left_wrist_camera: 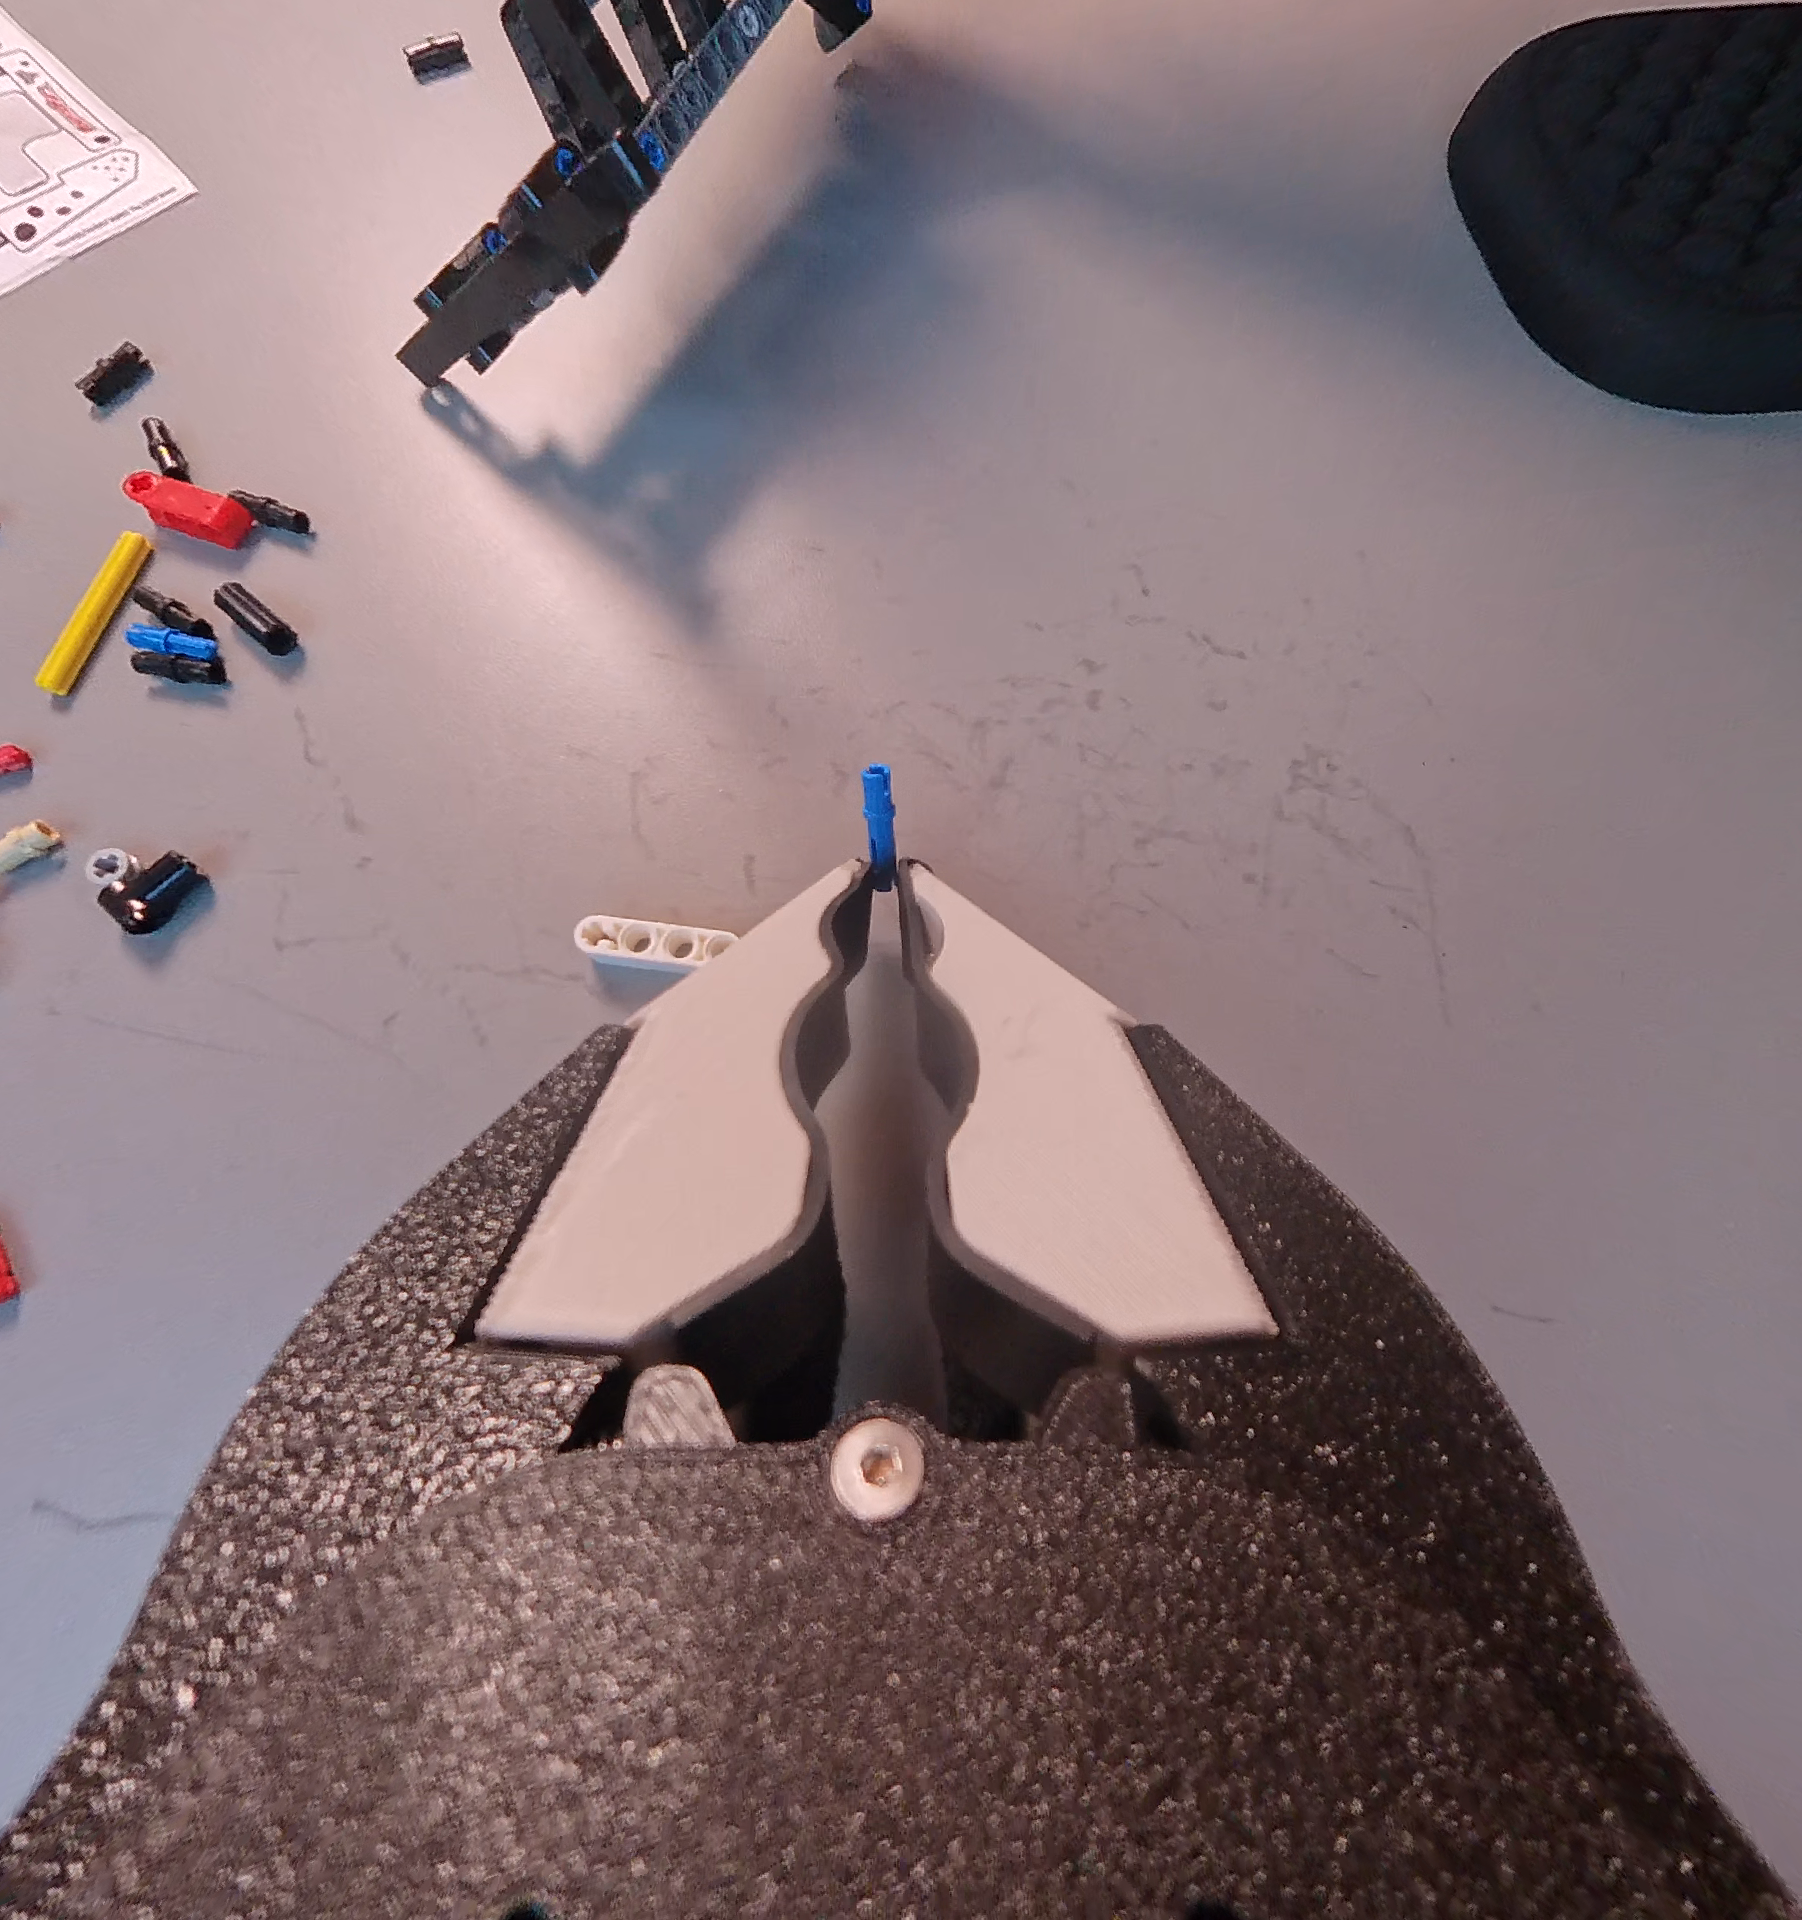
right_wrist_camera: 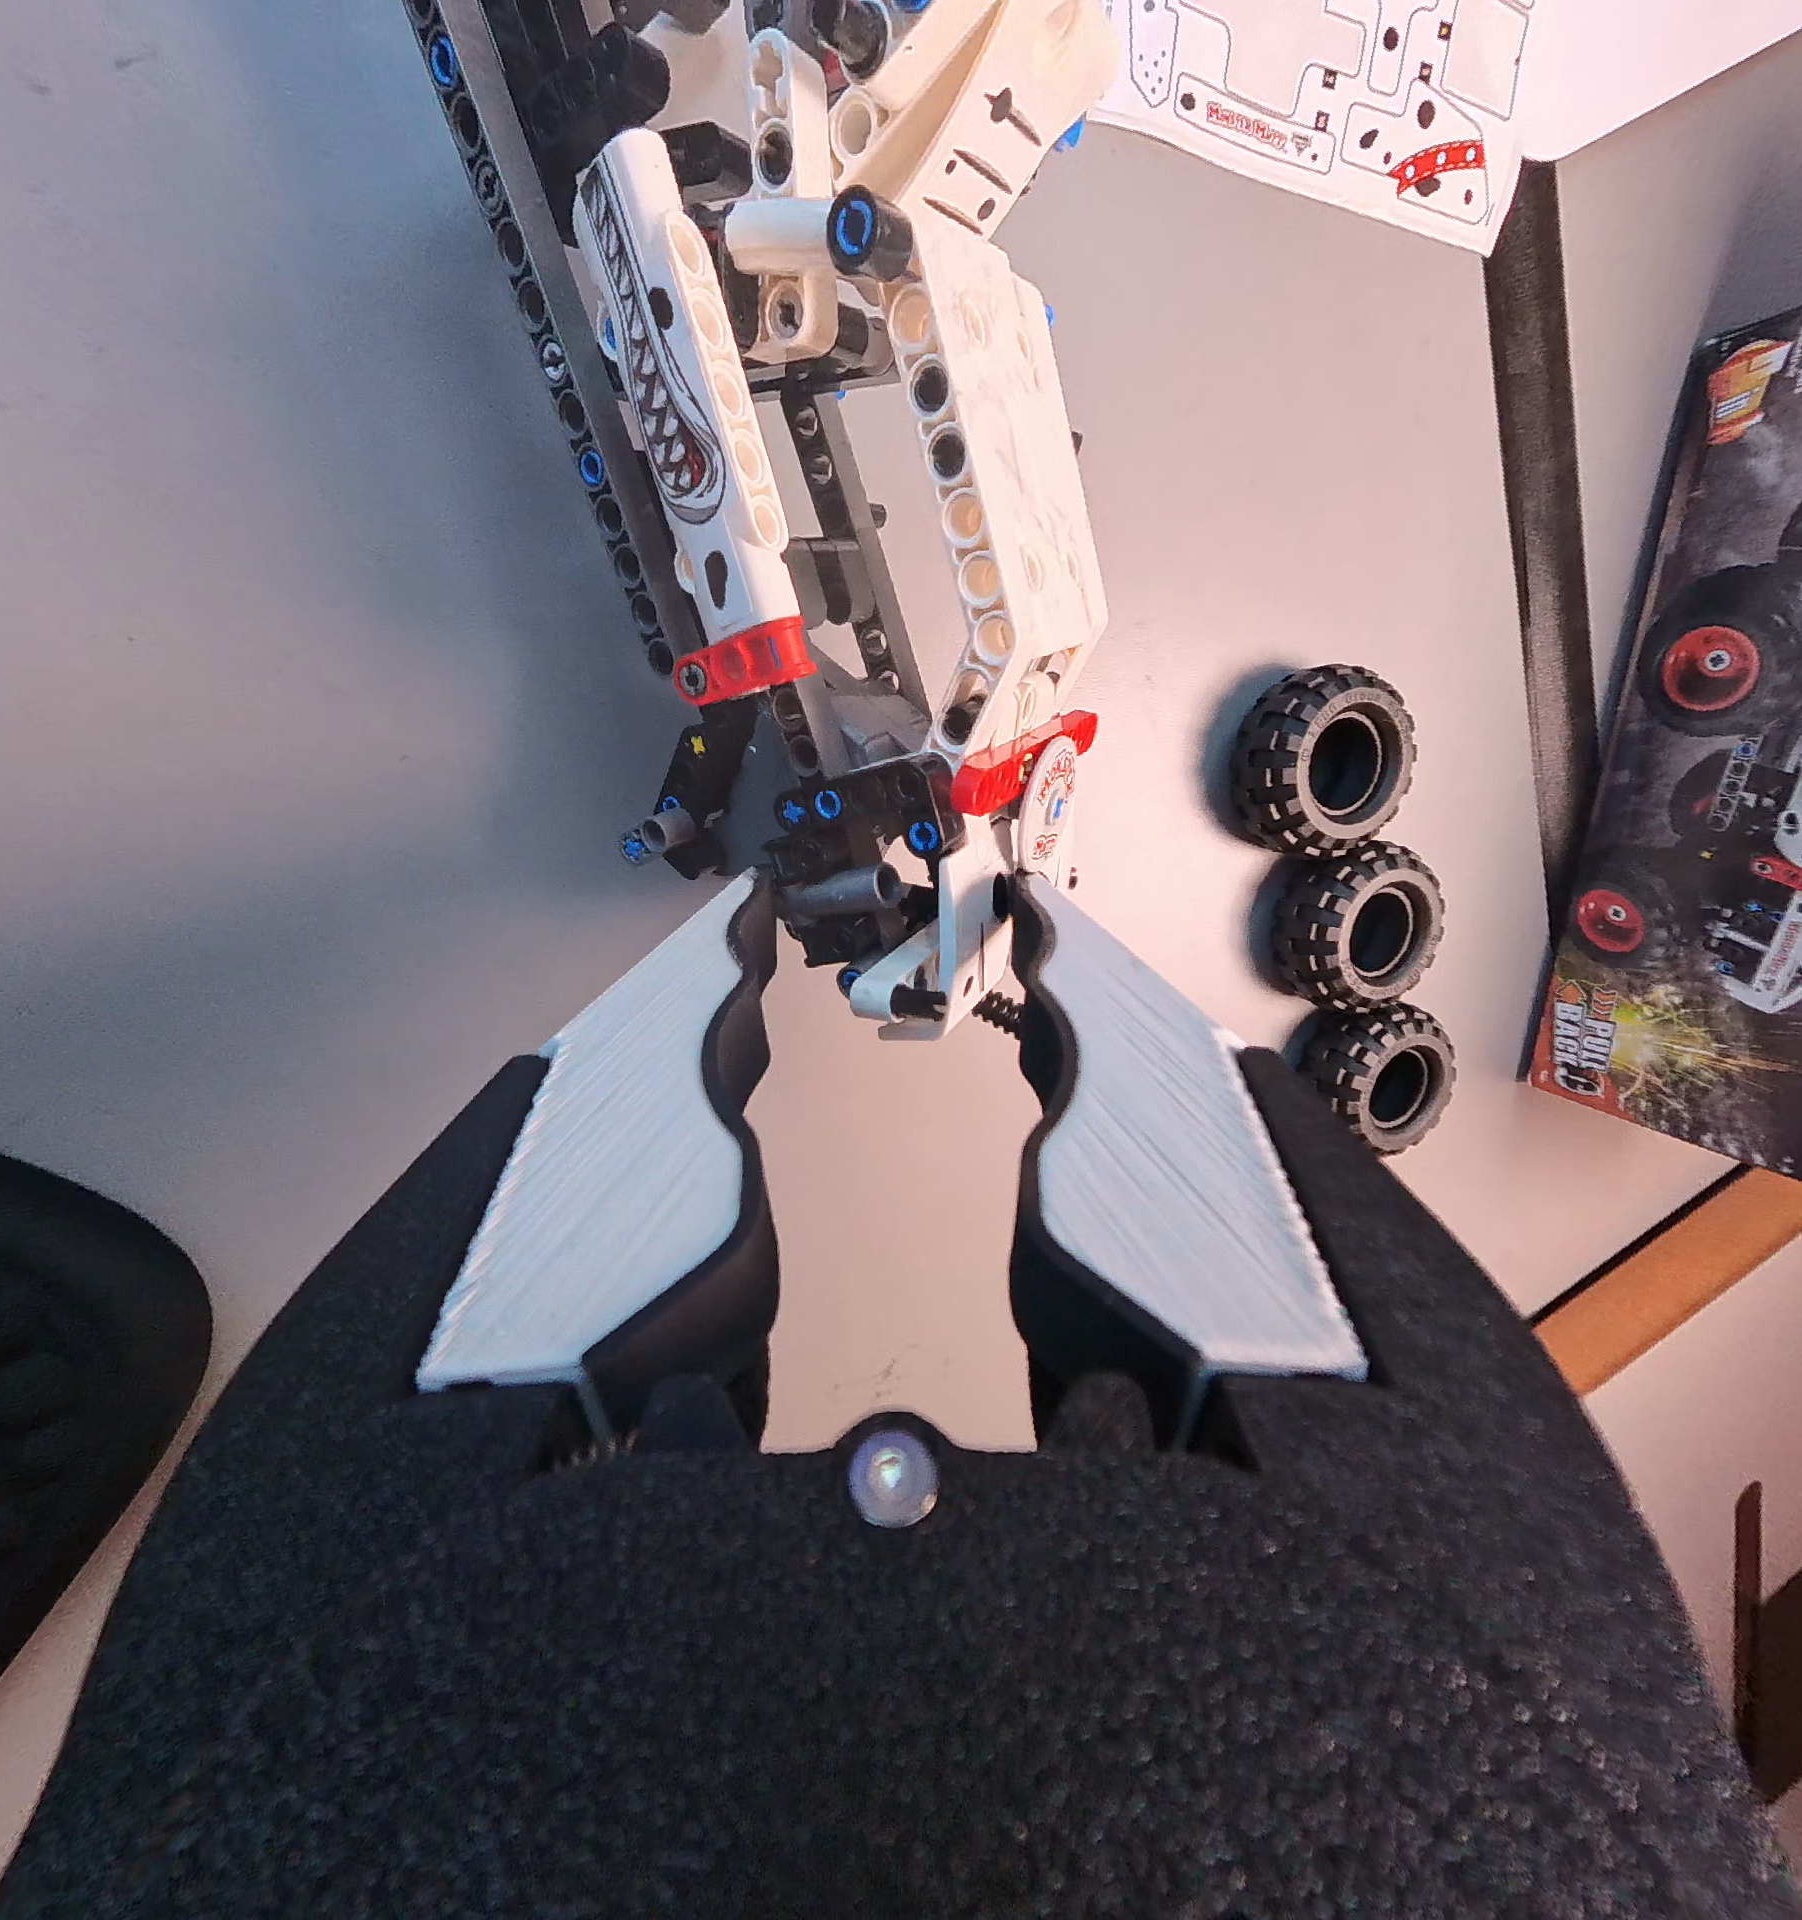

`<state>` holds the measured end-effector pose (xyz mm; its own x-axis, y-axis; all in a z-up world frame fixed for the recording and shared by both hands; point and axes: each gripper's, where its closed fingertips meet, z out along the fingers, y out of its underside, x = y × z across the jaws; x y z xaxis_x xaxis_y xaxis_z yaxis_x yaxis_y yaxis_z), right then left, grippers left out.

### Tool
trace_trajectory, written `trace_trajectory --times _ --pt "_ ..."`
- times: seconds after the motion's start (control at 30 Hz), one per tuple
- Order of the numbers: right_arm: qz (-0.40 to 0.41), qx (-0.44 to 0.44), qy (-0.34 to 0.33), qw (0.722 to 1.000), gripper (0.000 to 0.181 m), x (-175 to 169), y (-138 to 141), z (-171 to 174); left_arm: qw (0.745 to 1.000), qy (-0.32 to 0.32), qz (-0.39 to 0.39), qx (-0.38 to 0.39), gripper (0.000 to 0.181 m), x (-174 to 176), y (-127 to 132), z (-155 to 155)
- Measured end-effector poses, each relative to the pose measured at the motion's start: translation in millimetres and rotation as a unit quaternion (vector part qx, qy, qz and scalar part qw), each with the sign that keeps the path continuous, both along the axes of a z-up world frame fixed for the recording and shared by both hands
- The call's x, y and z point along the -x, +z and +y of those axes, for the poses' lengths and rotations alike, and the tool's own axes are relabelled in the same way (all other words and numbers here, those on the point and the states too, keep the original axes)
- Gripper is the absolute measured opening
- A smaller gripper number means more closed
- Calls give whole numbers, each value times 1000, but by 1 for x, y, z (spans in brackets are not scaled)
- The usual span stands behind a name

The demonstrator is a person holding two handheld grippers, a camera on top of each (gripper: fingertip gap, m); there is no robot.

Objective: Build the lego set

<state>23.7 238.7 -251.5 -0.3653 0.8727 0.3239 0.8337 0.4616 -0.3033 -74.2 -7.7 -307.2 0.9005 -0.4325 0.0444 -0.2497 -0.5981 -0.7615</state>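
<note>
Two claws share the work at this moment, and the next move depends on how the pin in one lines up with the model in the other. Low and central in the left wrist view, the left claw (left_wrist_camera: 884,868) is pinched nearly closed on a small blue plastic connector pin (left_wrist_camera: 878,821), whose long axis runs straight out along the fingers, with most of its length sticking up past the tips towards the top of the frame. From that claw, the half-built black-framed truck chassis with white panels (left_wrist_camera: 575,197) lies up and to the left, at the top of the frame, its long beam slanting from lower left to upper right and lifted clear of the grey desk (left_wrist_camera: 1188,675), judging by the shadow beneath it. In the right wrist view the right claw (right_wrist_camera: 886,904) grips this chassis (right_wrist_camera: 855,436) by its lower end, its fingers partly spread around a white and black cluster there, while the body stretches away up the frame. Three black rubber tyres (right_wrist_camera: 1354,925) stand in a column at right centre, beside a printed cardboard set box (right_wrist_camera: 1728,831). Loose red, yellow, blue and black small parts (left_wrist_camera: 149,582) lie along the left edge of the left view. I judge that the pin must travel up-left and turn until its axis meets an open hole.
</note>
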Motion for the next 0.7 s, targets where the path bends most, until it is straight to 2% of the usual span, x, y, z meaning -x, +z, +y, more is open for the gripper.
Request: trace_trajectory --times 0.13,0.27,0.4,0.5,0.6,0.7 --pt "10 -17 4 1000 45 1 -1 1 1000 0 1 -3 5 0 1 0" --pt "41 -75 24 996 45 1 -3 0 1000 2 2 -12 4 1 5 1" --pt "94 -190 62 975 45 2 -5 0 1000 2 0 -19 4 1 7 2" --pt "143 -234 87 958 45 5 -7 -7 1000 -1 1 -18 5 -1 6 2" --pt "174 -243 97 949 49 3 -9 -13 1000 -4 3 -18 5 -2 6 2" --pt "212 -217 82 949 61 -2 1 -22 1000 -1 1 -29 4 -2 10 3"
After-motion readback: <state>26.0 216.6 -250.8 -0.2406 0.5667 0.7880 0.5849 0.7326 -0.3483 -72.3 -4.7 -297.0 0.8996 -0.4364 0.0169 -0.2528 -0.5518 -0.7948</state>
